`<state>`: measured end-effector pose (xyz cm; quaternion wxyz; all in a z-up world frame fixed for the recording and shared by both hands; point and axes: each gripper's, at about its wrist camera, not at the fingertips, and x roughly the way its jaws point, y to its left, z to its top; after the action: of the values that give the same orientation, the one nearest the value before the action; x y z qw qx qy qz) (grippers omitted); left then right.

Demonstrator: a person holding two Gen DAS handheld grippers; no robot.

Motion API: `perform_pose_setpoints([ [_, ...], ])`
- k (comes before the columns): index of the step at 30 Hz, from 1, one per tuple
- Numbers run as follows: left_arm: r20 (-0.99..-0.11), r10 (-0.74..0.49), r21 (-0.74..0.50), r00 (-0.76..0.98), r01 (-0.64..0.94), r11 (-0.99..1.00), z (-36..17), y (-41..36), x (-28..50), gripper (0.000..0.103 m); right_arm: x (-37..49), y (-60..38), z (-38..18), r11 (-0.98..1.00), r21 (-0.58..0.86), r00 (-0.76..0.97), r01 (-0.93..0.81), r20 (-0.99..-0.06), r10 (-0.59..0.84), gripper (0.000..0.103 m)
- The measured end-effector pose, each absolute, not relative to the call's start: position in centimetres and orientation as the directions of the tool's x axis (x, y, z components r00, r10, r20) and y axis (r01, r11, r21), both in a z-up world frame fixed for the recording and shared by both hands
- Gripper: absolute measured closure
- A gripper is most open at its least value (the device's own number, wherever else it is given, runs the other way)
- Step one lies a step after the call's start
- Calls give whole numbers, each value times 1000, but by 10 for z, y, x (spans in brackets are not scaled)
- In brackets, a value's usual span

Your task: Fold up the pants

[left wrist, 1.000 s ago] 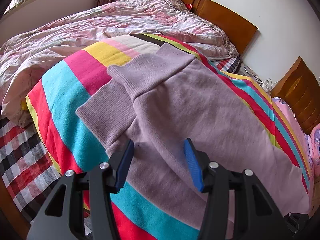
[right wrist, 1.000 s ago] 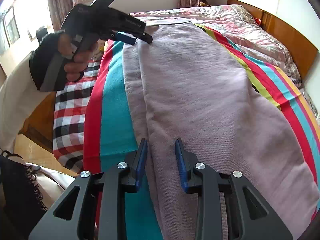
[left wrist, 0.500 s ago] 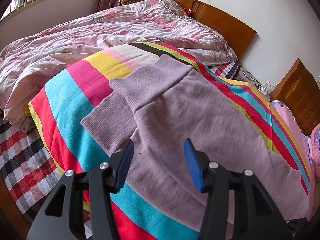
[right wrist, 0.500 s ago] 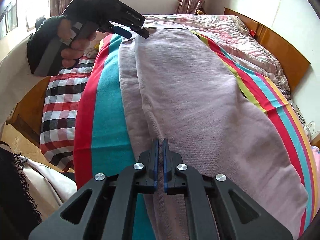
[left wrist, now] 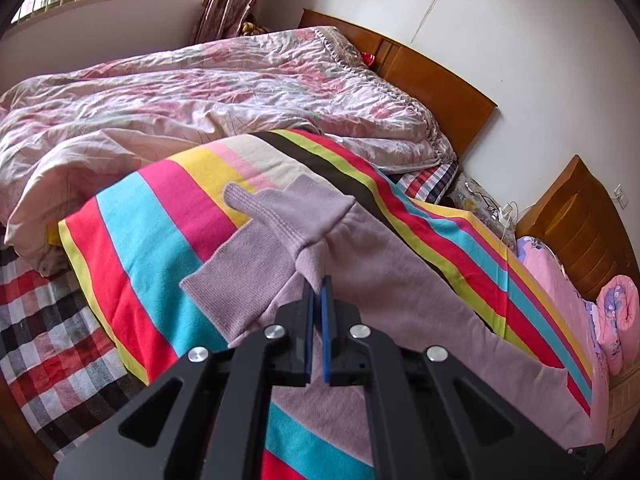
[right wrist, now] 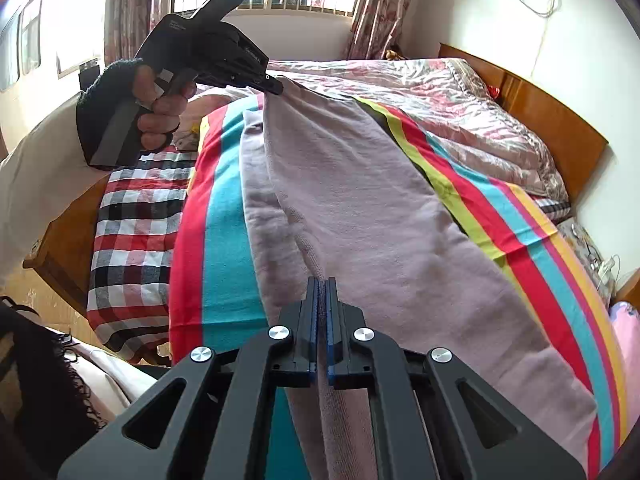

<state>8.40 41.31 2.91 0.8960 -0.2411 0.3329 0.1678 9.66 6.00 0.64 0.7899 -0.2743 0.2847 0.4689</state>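
A wooden-framed bed (left wrist: 436,80) carries everything. On its red, black and white checked sheet (left wrist: 48,340) lie a crumpled pink floral quilt (left wrist: 200,96) toward the headboard and a bright striped blanket (left wrist: 160,240) nearer the foot. Mauve knit pants (right wrist: 360,200) stretch lengthwise over that blanket.

Both grippers are clamped tight right now. The left gripper (left wrist: 317,286) has its blue pads pressed almost together, a pinch of fabric caught between the tips. From the right wrist view, that same left gripper (right wrist: 276,87) is raised high, nose angled downward, gripped by the person's left hand (right wrist: 160,108) in a dark fingerless glove, fingers curled round the handle, a pale sleeve running back from the wrist. The right gripper (right wrist: 322,286) sits low and level, its two fingers nearly touching, cloth squeezed in the narrow slit between them.
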Motion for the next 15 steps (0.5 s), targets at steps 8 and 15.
perform_pose_setpoints([
  [8,-779,131,-258,614,-504,824,-45,422,83,99,96,74,-49,371,-136,326,-919,-791,517,100],
  [15,-728,320,-116,607,-568,814,-13,404,73,19,100,59,-40,399,-30,268,-916,-788,555,55],
])
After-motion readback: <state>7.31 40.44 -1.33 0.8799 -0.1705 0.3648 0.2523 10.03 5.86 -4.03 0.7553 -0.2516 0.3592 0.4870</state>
